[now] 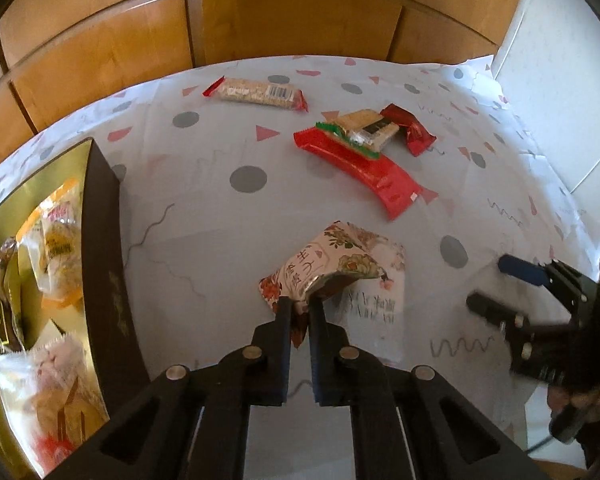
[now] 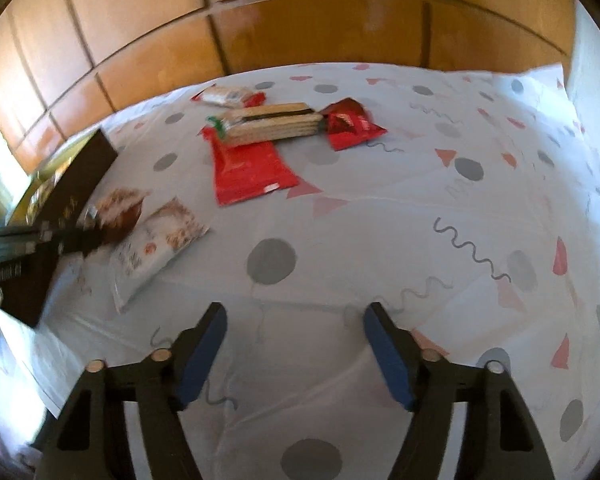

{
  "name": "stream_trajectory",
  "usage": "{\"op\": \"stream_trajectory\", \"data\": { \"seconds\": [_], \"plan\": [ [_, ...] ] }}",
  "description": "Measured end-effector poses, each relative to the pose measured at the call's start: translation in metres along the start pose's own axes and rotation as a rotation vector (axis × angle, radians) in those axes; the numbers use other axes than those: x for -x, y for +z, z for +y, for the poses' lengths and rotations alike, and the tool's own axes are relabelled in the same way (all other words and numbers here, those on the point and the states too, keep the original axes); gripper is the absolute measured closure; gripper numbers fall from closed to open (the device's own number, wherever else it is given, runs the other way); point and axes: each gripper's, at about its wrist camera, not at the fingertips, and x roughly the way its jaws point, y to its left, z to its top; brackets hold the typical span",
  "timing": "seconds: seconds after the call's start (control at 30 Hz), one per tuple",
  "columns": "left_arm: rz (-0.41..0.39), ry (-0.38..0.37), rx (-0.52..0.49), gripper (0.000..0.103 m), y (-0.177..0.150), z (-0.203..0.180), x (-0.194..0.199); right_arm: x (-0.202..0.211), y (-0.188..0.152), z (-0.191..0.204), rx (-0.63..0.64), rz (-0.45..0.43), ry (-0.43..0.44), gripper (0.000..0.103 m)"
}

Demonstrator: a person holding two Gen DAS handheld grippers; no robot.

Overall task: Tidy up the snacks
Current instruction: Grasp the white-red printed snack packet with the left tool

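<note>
My left gripper (image 1: 300, 303) is shut on the near edge of a floral snack packet (image 1: 324, 264), which folds up off the table. In the right wrist view the same gripper (image 2: 87, 238) comes in from the left with that packet (image 2: 120, 206) in its tips. A second floral packet (image 2: 156, 248) lies flat beside it. My right gripper (image 2: 295, 312) stands open over bare tablecloth with nothing between its blue pads (image 2: 198, 360). It also shows at the right of the left wrist view (image 1: 485, 281).
A dark box with a gold lining (image 1: 100, 240) holds several wrapped snacks at the left. Farther back lie a long red packet (image 1: 360, 168), a cracker pack (image 1: 368, 128), a small red packet (image 1: 412, 130) and a cereal bar (image 1: 256, 94). Wooden panels rise behind the patterned tablecloth (image 2: 380, 220).
</note>
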Motion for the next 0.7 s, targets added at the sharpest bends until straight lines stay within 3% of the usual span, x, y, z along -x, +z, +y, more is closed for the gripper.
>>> {"op": "stream_trajectory", "data": {
  "seconds": [0.07, 0.13, 0.27, 0.37, 0.53, 0.7],
  "plan": [
    [0.002, -0.002, 0.012, 0.096, -0.001, 0.000, 0.004, 0.001, 0.005, -0.010, -0.054, 0.006, 0.016, 0.046],
    [0.000, -0.020, 0.048, 0.096, 0.001, 0.003, 0.009, 0.001, 0.010, -0.018, -0.098, 0.011, 0.027, 0.049],
    [0.003, -0.008, 0.023, 0.096, 0.006, 0.000, 0.013, -0.001, 0.020, -0.027, -0.164, 0.017, 0.076, 0.050],
    [0.017, -0.066, -0.027, 0.093, 0.011, -0.006, 0.008, -0.004, 0.024, -0.028, -0.188, 0.016, 0.080, 0.050],
    [-0.003, -0.069, -0.083, 0.051, 0.022, -0.006, 0.013, -0.006, 0.021, -0.027, -0.195, 0.013, 0.086, 0.050],
    [0.003, -0.075, -0.182, 0.043, 0.029, -0.009, 0.012, -0.007, 0.021, -0.029, -0.197, 0.006, 0.093, 0.050]
  ]
}}
